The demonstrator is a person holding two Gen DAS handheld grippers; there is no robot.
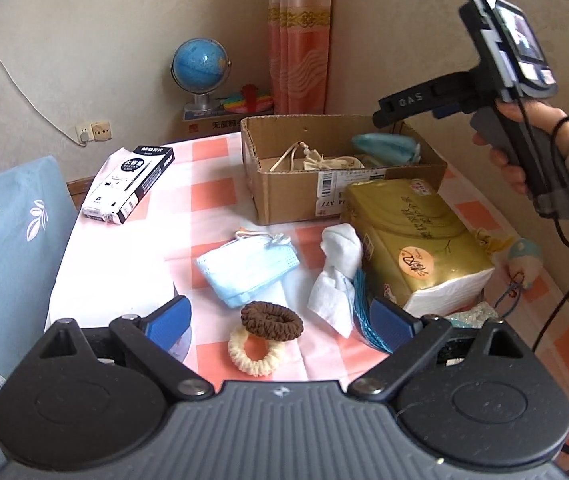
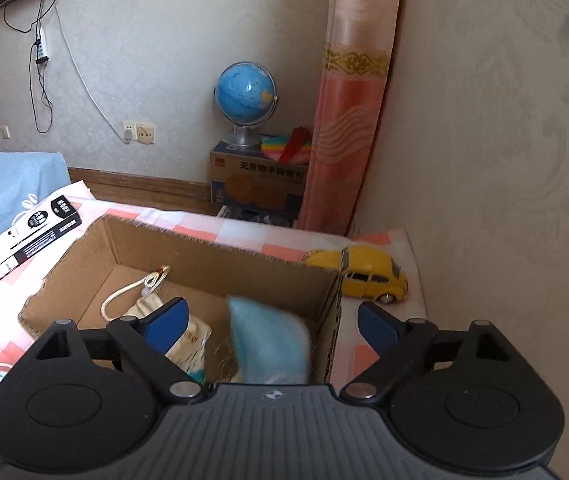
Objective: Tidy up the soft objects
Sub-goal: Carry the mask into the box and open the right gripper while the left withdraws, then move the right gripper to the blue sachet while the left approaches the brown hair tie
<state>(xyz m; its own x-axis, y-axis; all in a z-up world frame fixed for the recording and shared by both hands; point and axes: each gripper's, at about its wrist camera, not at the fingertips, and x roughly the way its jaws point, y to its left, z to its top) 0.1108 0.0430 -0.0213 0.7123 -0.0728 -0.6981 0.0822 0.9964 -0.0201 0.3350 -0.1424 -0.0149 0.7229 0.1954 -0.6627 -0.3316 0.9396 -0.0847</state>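
Left gripper [image 1: 280, 318]: low, level, jaws spread wide, nothing between the blue pads. Right gripper [image 2: 270, 326]: jaws spread wide, empty, tilted downward. Right hand [image 1: 532, 148]: raised, wrapped around its gripper's handle, finger on trigger.

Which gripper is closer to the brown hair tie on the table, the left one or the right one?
Left. The left gripper hovers open just over the brown hair tie. The right gripper is away over the cardboard box, also open.

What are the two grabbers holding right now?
Nothing. The left gripper is open above the hair ties. The right gripper is open over the box; the blue cloth lies loose inside.
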